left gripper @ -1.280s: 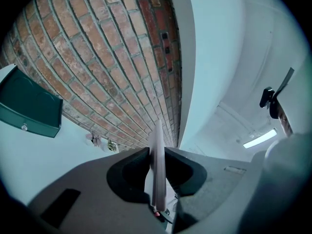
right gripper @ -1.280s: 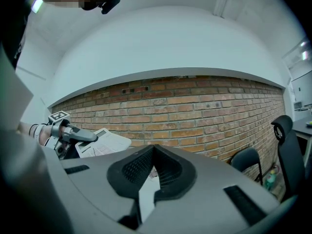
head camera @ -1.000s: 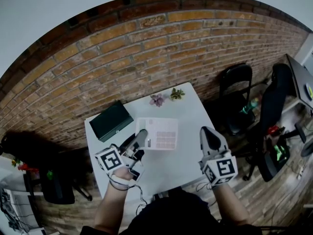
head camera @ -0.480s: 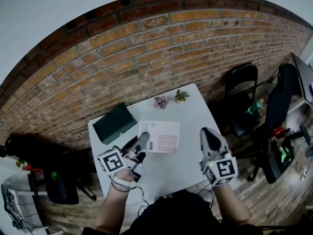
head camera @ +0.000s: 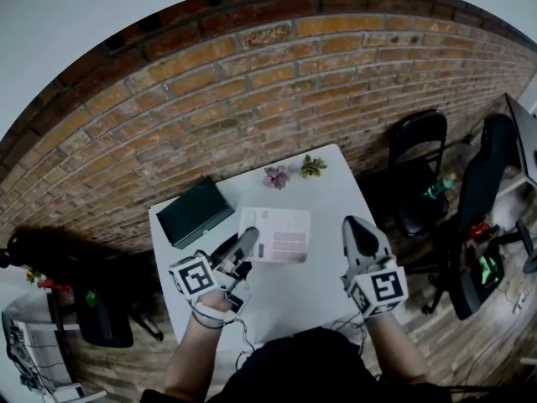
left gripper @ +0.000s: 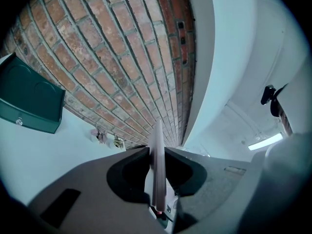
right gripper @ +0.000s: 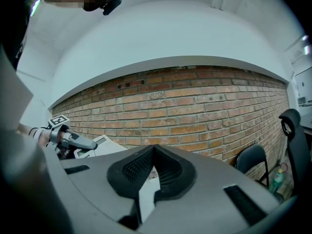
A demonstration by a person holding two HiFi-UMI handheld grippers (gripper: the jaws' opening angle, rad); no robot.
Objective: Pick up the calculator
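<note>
Head view: one white bench point(head camera: 327, 200) stands against a brick wall point(head camera: 252, 82). One calculator point(head camera: 284, 235), pale with pinkish keys, sits over the middle of the bench. The left claw point(head camera: 247, 242) grips it by its left edge. One dark green box point(head camera: 195, 211) lies on the bench at the back left, apart from the calculator. Two small flower sprigs stand at the far edge, a purplish one point(head camera: 273, 175) and a greener one point(head camera: 312, 165), just beside each other. The right claw point(head camera: 357, 225) hovers over the right side of the bench, well apart from the calculator. Each claw carries one marker cube. Two black chairs stand to the right of the bench, a plain one point(head camera: 417, 141) and a taller office one point(head camera: 485, 183).

Left gripper view: the jaws pinch the calculator, which shows edge-on as one thin pale strip between the pads. The green box, the two sprigs and the wall lie beyond.

Right gripper view: the jaws are pressed together at the tips, with nothing between them. At the left the other claw shows with the calculator in it, and both chairs show at the right.
</note>
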